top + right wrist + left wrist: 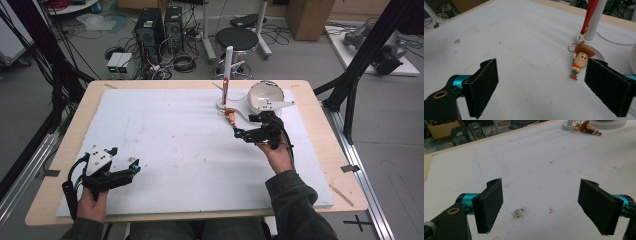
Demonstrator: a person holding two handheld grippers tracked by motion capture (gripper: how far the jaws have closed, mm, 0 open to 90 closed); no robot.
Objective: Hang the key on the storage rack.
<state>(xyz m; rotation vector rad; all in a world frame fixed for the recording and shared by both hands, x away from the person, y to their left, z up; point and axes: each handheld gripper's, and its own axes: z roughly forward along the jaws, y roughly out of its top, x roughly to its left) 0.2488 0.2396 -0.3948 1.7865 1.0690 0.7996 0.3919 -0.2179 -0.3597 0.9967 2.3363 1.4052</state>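
High view puts the left gripper (125,167) idle at the near left of the tabletop (175,145), jaws apart, and the right gripper (248,126) beside the cowboy keychain (231,116), jaws apart too. Closing well likely means shifting right until the figure lies squarely between the jaws, clear of the white post (228,67).

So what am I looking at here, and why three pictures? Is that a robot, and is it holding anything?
No robot: a person sits at a table and holds a hand tool with two black jaws in each hand. The high view looks down from above: the left gripper rests near the table's close edge, and the right gripper reaches toward a small cowboy figure keychain. The other two pictures come from cameras riding on each tool, looking out between its jaws. On the white board stand a white post with a red strap that leads to the keychain, and a white bowl-like thing. Both pairs of jaws stand open and hold nothing.
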